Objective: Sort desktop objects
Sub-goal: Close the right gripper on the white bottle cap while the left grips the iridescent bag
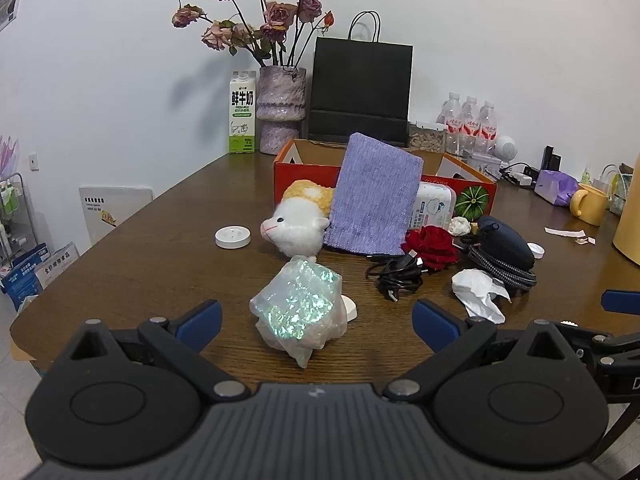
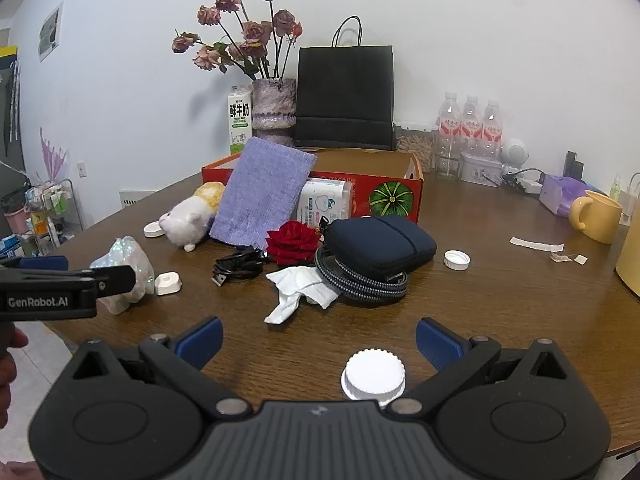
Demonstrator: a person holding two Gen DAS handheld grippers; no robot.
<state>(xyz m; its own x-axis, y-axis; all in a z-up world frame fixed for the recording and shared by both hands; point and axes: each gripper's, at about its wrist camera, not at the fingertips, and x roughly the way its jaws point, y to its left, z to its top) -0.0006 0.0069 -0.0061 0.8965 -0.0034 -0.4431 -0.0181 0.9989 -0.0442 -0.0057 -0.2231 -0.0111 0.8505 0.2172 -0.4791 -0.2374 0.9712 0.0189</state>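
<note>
Your left gripper (image 1: 316,322) has its fingers (image 1: 200,320) spread wide and released; between them, resting on the desk (image 1: 160,240), lies an iridescent plastic bag (image 1: 298,304), untouched by either pad. Your right gripper (image 2: 319,340) is likewise spread and empty, with a white ribbed bottle cap (image 2: 374,374) on the desk between its fingers (image 2: 438,342), near the camera.

Beyond the bag stand a white plush toy (image 1: 296,228), a white round lid (image 1: 233,236) and a purple cloth (image 1: 374,200) leaning on an orange cardboard box (image 1: 478,190). To the right lie a red rose (image 2: 294,242), a black cable (image 2: 238,266), a crumpled tissue (image 2: 300,286), a braided cable (image 2: 360,282) and a navy pouch (image 2: 380,246) resting on it.

The desk is dark wood grain, set against a white wall (image 1: 120,60). At the rear stand a milk carton (image 1: 242,114), a vase of dried roses (image 1: 280,108), a black paper bag (image 1: 360,88) and water bottles (image 1: 470,122). A yellow mug (image 2: 596,216) sits far right.

The box interior is hidden. The pack (image 2: 326,202) behind the cloth is partly covered.
</note>
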